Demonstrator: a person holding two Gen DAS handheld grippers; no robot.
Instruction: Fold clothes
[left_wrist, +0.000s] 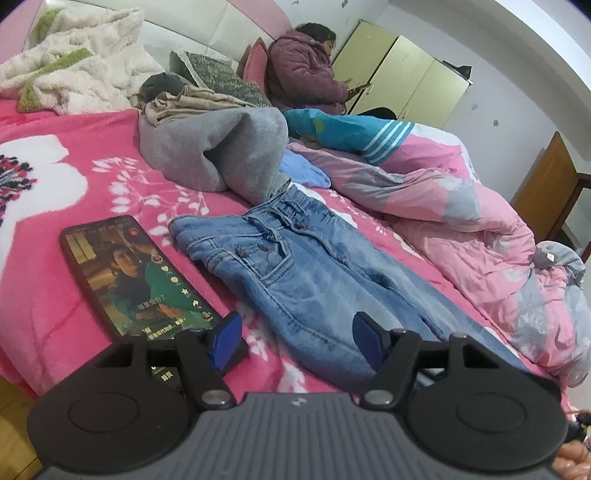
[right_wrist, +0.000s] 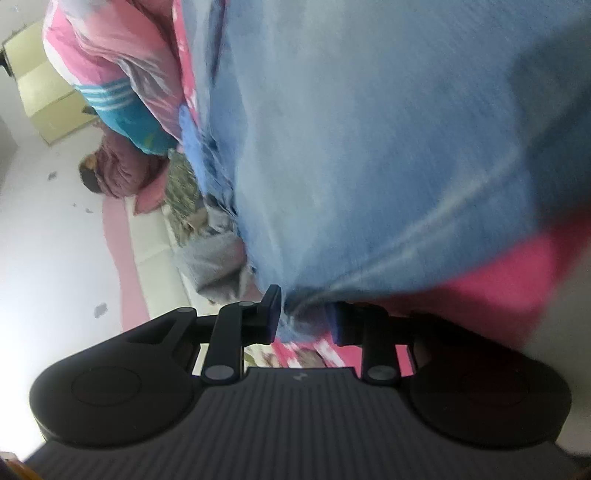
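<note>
Jeans (left_wrist: 314, 273), heavy limp denim on the bed: my right gripper (right_wrist: 304, 319) pinches a bunched edge, my left gripper (left_wrist: 297, 341) hovers agape, holding nothing.

Left view low over bed; right rolled, close on jeans (right_wrist: 369, 147).

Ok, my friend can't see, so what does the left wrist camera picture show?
A pair of blue jeans lies flat on a pink flowered blanket, with the open left gripper hovering over one leg. A phone with its screen lit lies beside the jeans, and a person sits at the far end.
</note>
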